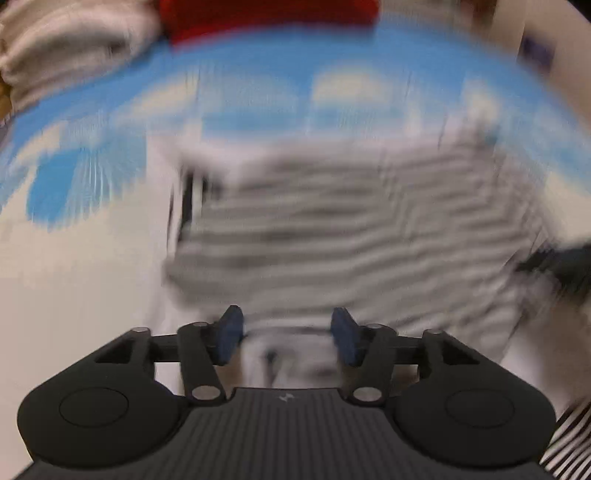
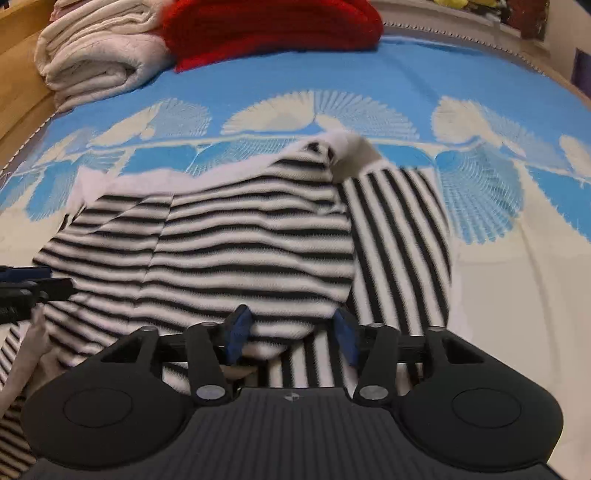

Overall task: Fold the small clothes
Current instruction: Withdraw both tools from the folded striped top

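A black-and-white striped garment (image 2: 251,251) lies partly folded on a blue and cream bedspread (image 2: 480,177). One flap with a white edge is folded over the rest. My right gripper (image 2: 291,336) is open, its blue pads (image 2: 238,332) just above the garment's near part. In the left wrist view, which is heavily blurred by motion, the same striped garment (image 1: 351,229) lies ahead of my left gripper (image 1: 290,336), which is open and empty. The left gripper also shows at the left edge of the right wrist view (image 2: 26,284).
A rolled cream blanket (image 2: 99,55) and a red knitted item (image 2: 273,26) lie at the far end of the bed. A wooden bed frame (image 2: 18,74) runs along the left side. A dark, blurred shape (image 1: 561,266) shows at the right edge of the left wrist view.
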`<move>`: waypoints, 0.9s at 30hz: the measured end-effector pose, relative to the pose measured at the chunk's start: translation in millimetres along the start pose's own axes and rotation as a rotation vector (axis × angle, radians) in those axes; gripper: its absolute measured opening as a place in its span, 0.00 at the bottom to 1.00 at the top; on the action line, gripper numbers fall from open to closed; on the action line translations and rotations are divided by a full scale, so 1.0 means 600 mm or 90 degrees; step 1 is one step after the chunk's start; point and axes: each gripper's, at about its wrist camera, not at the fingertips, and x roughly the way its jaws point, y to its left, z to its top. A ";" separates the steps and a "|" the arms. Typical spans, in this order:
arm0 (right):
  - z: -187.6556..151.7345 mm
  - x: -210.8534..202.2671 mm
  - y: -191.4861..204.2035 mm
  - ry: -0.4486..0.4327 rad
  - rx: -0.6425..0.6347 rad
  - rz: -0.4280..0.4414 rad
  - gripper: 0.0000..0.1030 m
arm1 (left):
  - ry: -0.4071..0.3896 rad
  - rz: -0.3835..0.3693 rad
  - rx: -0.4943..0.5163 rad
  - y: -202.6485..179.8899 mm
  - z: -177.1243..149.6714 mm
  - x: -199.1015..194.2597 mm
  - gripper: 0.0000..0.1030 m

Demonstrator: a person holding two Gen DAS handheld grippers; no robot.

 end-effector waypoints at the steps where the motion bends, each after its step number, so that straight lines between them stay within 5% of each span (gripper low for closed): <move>1: -0.004 0.006 -0.002 0.034 0.002 -0.030 0.52 | -0.017 0.019 0.008 -0.001 -0.007 -0.006 0.72; 4: -0.003 -0.023 -0.027 0.040 0.067 -0.094 0.51 | -0.042 0.032 -0.007 -0.004 0.010 -0.054 0.67; 9: -0.005 -0.152 -0.028 -0.059 0.108 -0.060 0.51 | -0.173 -0.004 -0.038 -0.013 0.024 -0.175 0.68; 12: -0.022 -0.235 -0.015 -0.117 0.103 -0.034 0.51 | -0.210 -0.008 -0.060 -0.014 0.013 -0.229 0.68; 16: -0.064 -0.330 -0.011 -0.189 0.096 -0.019 0.52 | -0.276 0.053 -0.111 -0.021 -0.038 -0.316 0.63; 21: -0.138 -0.404 -0.016 -0.228 0.088 -0.036 0.52 | -0.289 0.048 -0.143 -0.015 -0.135 -0.372 0.55; 27: -0.242 -0.400 -0.020 -0.200 0.085 -0.057 0.52 | -0.256 0.042 -0.128 -0.018 -0.232 -0.401 0.39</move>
